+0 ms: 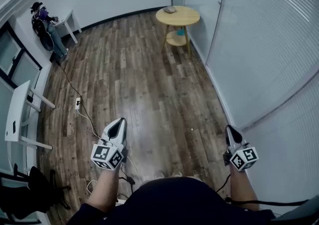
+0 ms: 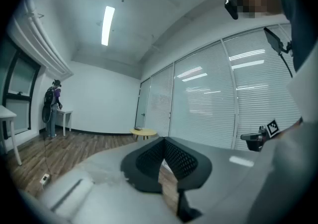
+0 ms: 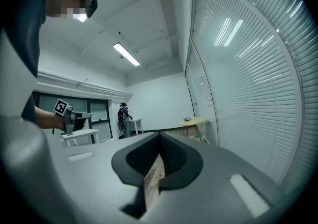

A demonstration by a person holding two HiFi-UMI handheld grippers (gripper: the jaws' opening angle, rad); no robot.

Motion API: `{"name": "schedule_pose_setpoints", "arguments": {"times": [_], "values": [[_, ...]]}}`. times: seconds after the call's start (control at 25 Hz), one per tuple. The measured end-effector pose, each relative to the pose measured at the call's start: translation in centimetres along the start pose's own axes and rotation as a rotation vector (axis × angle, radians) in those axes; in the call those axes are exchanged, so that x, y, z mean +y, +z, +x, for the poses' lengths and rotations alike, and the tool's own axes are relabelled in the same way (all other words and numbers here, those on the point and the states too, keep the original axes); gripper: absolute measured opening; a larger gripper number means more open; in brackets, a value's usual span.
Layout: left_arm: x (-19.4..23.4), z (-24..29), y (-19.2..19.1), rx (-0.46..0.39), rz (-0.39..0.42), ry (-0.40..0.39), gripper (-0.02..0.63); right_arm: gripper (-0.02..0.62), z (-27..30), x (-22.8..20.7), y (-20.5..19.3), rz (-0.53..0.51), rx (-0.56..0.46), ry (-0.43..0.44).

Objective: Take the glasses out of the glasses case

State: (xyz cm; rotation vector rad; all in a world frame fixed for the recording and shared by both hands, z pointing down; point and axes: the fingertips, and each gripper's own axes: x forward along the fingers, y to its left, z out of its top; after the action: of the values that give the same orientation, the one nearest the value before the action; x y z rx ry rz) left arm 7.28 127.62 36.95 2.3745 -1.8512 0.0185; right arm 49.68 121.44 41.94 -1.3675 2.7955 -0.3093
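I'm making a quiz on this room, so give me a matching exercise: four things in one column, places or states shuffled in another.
1 round table
2 right gripper
3 person with backpack
4 power strip

A on the floor, left
B far end, by the blinds
C jaws shut, empty
D far corner, at white desk

Pairs: 1-B, 2-C, 3-D, 4-A

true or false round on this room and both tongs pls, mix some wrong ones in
The round table stands far from both tongs. True.
The right tongs are wide open. False: shut, holding nothing.
The left tongs are shut and empty. True.
The floor is carpet. False: wood planks.
Nobody else is in the room. False: a person stands across the room.
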Motion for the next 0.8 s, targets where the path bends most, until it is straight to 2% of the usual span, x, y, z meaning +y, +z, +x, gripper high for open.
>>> {"name": "schedule_pose_setpoints", "arguments": {"times": [0.16,0.44,0.6,0.8], "values": [[-0.5,1.3,-0.8,0.018,-0.017,0.009,0.006,0.008,0.3,-0.9,0.3,0.003,0.001,0.011],[-3.0,4.5,-0.3,-0.013,0.037,-0.001,0.006,0.009,2.0,-3.4,-0.3,0.015,0.006,0.042],[-2.7,6.7,-2.2,0.037,0.016,0.004,0.006,0.009,4.5,-4.8,-0.3,0.044,0.002,0.012],[-0.4,10.4,-2.0,0.011,0.011,0.024,0.006,0.009,7.8,-6.4,0.2,0.048,-0.015,0.011]]}}
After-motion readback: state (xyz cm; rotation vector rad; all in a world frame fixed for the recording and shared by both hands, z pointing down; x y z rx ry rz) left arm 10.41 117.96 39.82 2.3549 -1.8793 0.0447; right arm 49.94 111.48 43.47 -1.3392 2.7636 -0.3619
